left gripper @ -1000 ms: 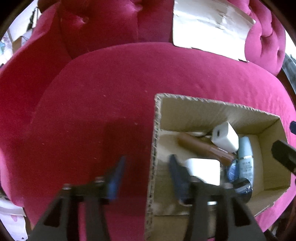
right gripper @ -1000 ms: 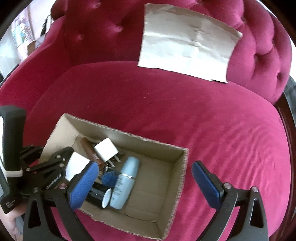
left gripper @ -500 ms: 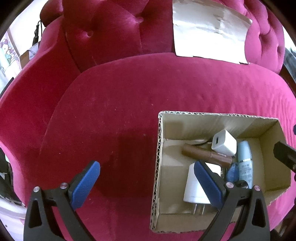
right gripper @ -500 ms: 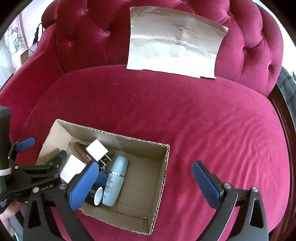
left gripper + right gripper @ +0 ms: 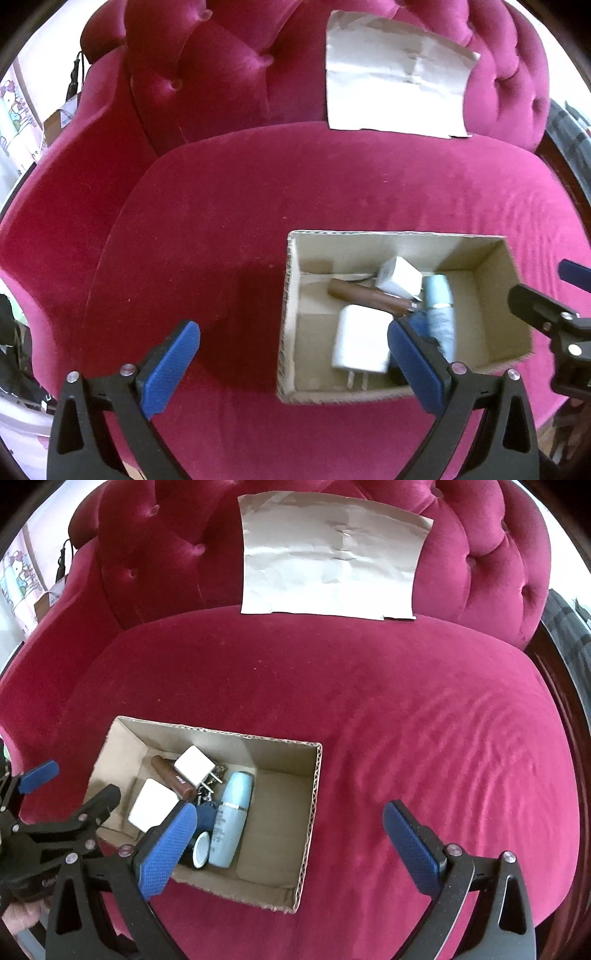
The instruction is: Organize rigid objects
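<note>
An open cardboard box [image 5: 388, 245] [image 5: 317, 794] sits on the red velvet sofa seat [image 5: 406, 720]. Inside lie a large white plug charger [image 5: 360, 343] [image 5: 153, 806], a small white cube charger [image 5: 400, 277] [image 5: 194, 766], a brown tube [image 5: 369, 297] [image 5: 173, 777], a light blue bottle [image 5: 439, 314] [image 5: 232, 819] and a dark round jar [image 5: 201, 849]. My left gripper [image 5: 291, 332] [image 5: 70, 788] hangs open above the box's left wall, holding nothing. Over the box's right wall my right gripper [image 5: 290, 812] is open and empty; its fingers [image 5: 535, 306] show at the left wrist view's right edge.
A flat cardboard sheet [image 5: 399, 96] [image 5: 332, 557] leans on the tufted backrest. The sofa's left armrest [image 5: 66, 192] curves round the seat. Dark wood trim [image 5: 565, 686] borders the sofa's right side. A fingertip of a person [image 5: 22, 915] shows at the lower left.
The left gripper went from narrow around the large white charger to wide, leaving the charger lying in the box. Both grippers rose, so the box looks smaller.
</note>
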`<move>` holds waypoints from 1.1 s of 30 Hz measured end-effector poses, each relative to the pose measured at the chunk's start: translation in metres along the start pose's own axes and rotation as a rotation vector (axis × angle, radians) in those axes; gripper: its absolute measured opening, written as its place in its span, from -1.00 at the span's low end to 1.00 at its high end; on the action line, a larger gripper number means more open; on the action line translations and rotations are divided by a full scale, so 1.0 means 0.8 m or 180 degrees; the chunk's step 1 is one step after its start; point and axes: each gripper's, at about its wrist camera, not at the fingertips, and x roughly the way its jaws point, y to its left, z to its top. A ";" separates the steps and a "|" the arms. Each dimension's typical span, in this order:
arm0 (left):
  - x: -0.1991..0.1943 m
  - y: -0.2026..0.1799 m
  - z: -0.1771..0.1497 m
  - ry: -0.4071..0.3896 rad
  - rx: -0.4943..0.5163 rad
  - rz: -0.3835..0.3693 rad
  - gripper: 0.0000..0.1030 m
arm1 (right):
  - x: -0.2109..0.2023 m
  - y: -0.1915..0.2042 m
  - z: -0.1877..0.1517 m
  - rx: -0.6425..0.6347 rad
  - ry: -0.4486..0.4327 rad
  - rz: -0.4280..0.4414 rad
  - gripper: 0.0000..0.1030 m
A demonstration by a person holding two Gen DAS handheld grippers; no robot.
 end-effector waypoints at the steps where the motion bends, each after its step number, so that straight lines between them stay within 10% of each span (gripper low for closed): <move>1: -0.010 -0.002 -0.002 -0.0020 0.0009 0.0002 1.00 | -0.007 0.002 -0.001 -0.0005 -0.0014 -0.0009 1.00; 33: -0.222 -0.050 -0.067 -0.0397 0.0079 -0.0087 1.00 | -0.233 0.013 -0.081 0.0074 -0.0387 -0.0054 1.00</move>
